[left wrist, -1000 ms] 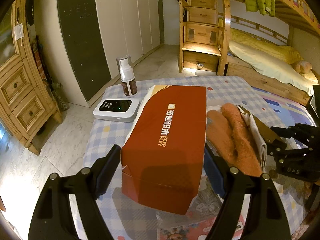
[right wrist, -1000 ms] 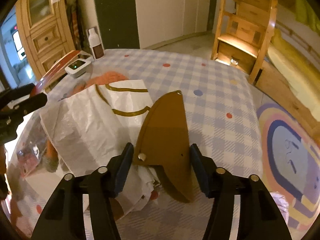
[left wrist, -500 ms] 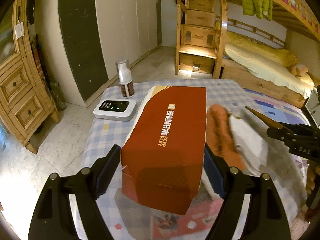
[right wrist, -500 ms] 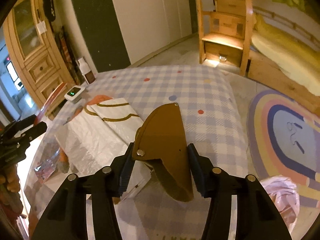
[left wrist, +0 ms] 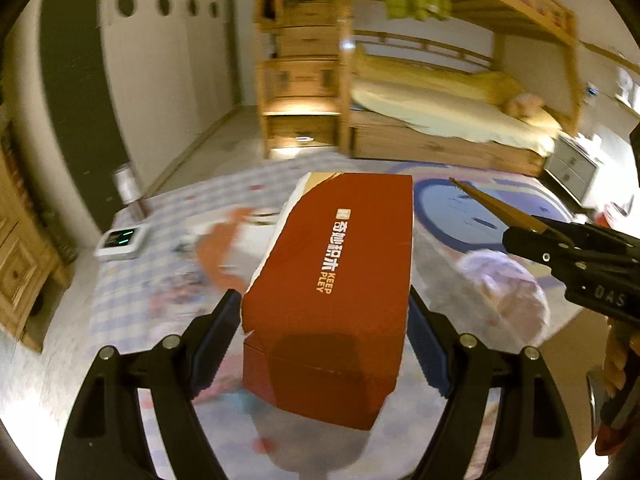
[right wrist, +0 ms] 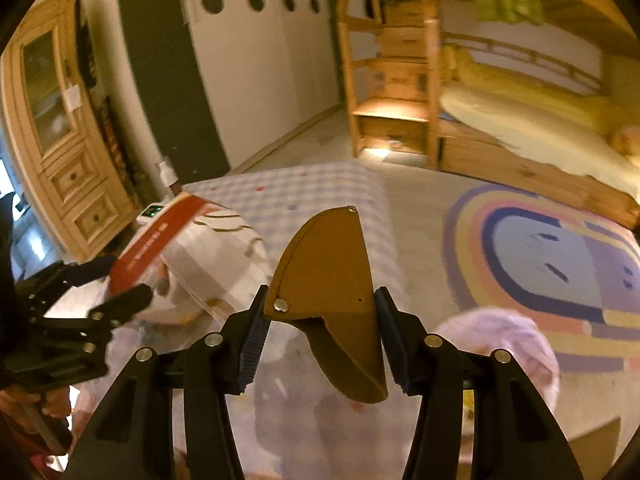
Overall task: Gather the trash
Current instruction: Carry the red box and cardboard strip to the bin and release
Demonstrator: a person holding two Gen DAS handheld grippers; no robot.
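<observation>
The left claw (left wrist: 324, 340) is grasping the red box (left wrist: 340, 280) in the centre of its frame, above the checkered desk (left wrist: 120, 308). The right claw (right wrist: 318, 344) is clenching the brown cardboard piece (right wrist: 328, 276) at the frame's centre.

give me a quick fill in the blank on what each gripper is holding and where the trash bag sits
1. The left gripper is shut on a ____ box.
2. The right gripper holds a flat ____ cardboard piece.
3. The pink trash bag sits on the floor beside the ____ rug.

Missing words: red; brown; rainbow
</observation>
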